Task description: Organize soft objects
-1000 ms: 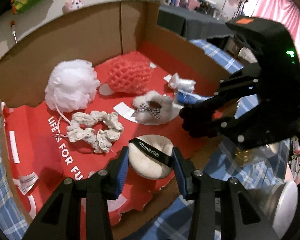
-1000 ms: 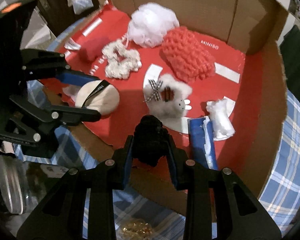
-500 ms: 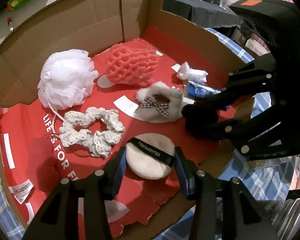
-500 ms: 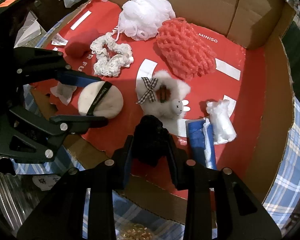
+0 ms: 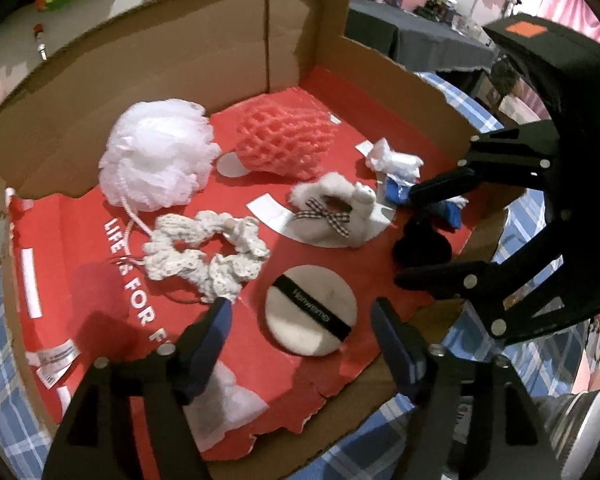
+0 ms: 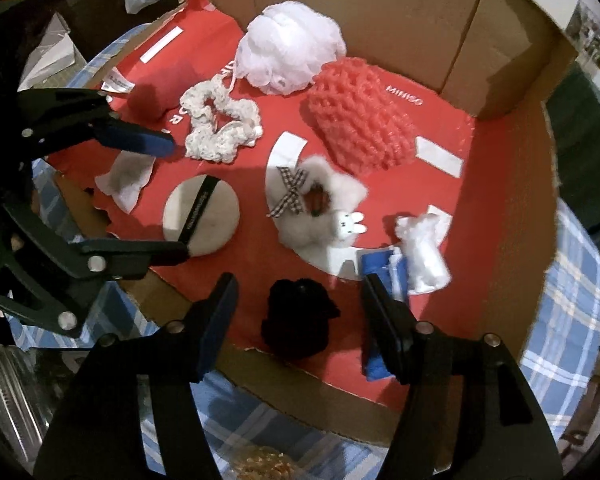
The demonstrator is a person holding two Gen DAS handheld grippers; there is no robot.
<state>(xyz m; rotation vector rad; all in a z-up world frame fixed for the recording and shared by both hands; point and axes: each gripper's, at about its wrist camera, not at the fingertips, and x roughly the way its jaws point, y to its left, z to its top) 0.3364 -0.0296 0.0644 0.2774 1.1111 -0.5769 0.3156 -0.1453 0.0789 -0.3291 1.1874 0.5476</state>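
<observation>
A: Where is the powder puff (image 5: 311, 310) found in relation to the left gripper (image 5: 302, 322)?

B: It is laid flat on the red floor of the cardboard box (image 5: 308, 36), between the two fingers. No pad is pressed on it; a gap is seen on each side. The jaws are being opened and are spread wide.

A: And the right gripper (image 6: 298, 308)?

B: The black scrunchie (image 6: 298, 322) is seen between its fingers, rested on the red floor near the torn front edge. It is touched by neither pad. These jaws are being opened too, and nothing is held.

A: How are the two things placed to each other?

B: The puff is seen left of the scrunchie in the right wrist view, well apart. The fluffy white scrunchie (image 6: 320, 204) with a checked bow is laid just behind both.

A: What else is kept in the box?

B: A white bath pouf (image 6: 292, 46), a coral net sponge (image 6: 360, 124) and a cream lace scrunchie (image 6: 220, 126) are set farther back.
</observation>
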